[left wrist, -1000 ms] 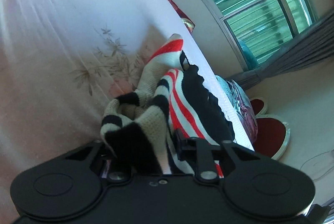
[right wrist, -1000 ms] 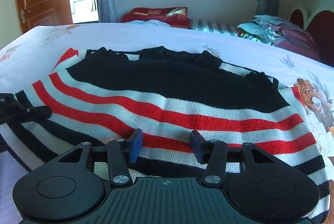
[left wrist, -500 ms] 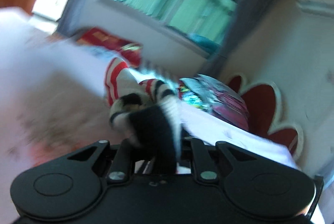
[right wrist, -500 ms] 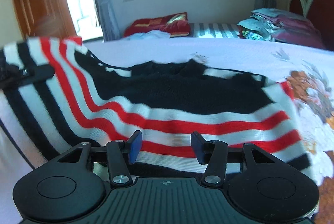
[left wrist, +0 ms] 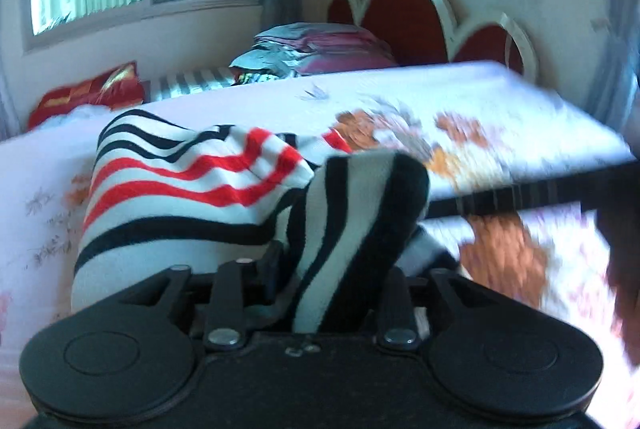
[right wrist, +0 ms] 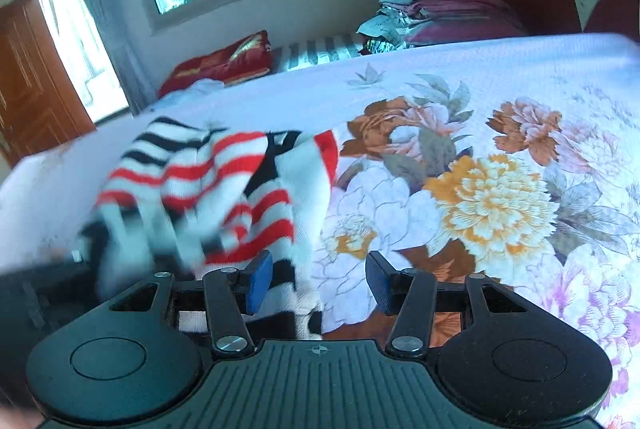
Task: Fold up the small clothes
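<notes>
My left gripper (left wrist: 328, 269) has just been easing its jaws with the soft, light striped knit sweater (left wrist: 192, 189) bunched between them over the floral bedspread (right wrist: 500, 133), my right gripper (right wrist: 316, 279) spread and gripping nothing, so I'd pinch the hem corners.

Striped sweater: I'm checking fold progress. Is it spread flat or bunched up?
Bunched up: the striped sweater lies heaped in folds on the bed, one end between the left gripper's jaws.
</notes>
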Demonstrator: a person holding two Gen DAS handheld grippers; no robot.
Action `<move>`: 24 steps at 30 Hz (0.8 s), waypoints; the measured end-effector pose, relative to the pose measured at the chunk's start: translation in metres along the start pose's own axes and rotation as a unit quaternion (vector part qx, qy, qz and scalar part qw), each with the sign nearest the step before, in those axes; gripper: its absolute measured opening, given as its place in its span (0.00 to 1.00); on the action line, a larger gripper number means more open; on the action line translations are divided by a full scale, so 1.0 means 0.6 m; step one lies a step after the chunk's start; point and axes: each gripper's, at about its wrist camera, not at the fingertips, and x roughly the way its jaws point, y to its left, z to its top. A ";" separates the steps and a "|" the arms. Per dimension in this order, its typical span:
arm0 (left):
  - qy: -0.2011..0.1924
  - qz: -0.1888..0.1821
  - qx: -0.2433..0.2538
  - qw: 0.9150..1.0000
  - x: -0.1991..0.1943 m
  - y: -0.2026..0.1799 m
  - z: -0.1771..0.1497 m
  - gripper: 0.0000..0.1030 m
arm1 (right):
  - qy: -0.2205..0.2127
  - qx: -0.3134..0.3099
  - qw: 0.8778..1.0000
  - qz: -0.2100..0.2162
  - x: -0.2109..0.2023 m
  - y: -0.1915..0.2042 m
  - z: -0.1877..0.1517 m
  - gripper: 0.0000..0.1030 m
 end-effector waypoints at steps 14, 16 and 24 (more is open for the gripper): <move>-0.040 -0.016 -0.023 0.999 -0.159 0.064 -0.039 0.56 | 0.063 0.042 0.988 0.133 0.091 0.060 0.060 0.86; -0.040 0.006 -0.060 0.997 -0.172 0.100 -0.042 0.56 | 0.077 0.050 0.988 0.126 0.114 0.061 0.058 0.74; -0.025 0.047 -0.177 0.983 -0.140 0.194 -0.022 0.56 | 0.088 0.047 0.986 0.130 0.140 0.059 0.061 0.29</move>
